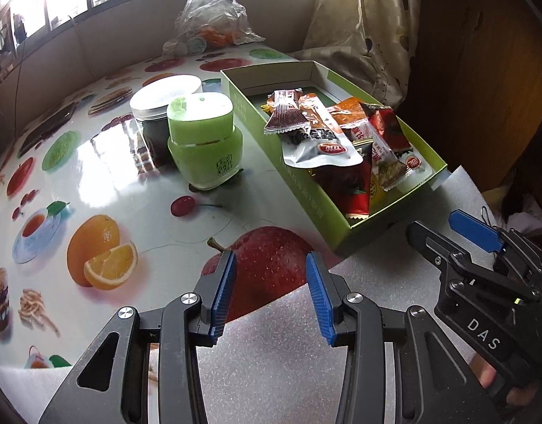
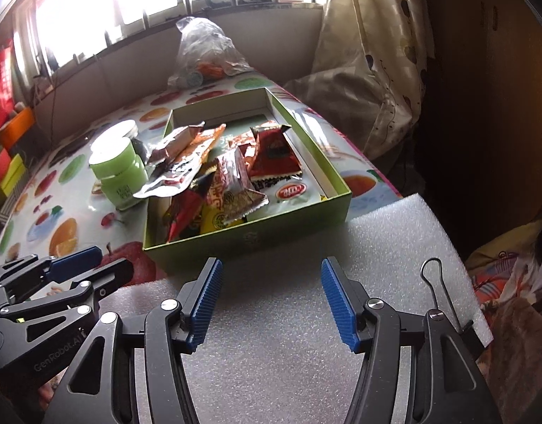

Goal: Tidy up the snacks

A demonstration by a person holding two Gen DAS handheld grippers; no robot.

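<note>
Reading "DAS" on right hand-held gripper (image 1: 483, 243), "GenRobot.AI" on left hand-held gripper (image 2: 90, 265).

Glossy fruit-print tabletop (image 1: 105, 162); matt grainy white foam sheet (image 2: 377, 247); green cardboard box (image 2: 246, 238), shiny foil snack wrappers (image 2: 235, 183); glossy green plastic jar (image 1: 204, 141); crinkled clear plastic bag (image 1: 211, 10); cloth curtain (image 1: 370, 17).

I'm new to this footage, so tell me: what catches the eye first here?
The green box heaped with shiny snack packets sits mid-table, its near end on white foam. Left of it stands a green jar on the fruit-print tablecloth. Both grippers, left and right, are open and empty in front.
</note>
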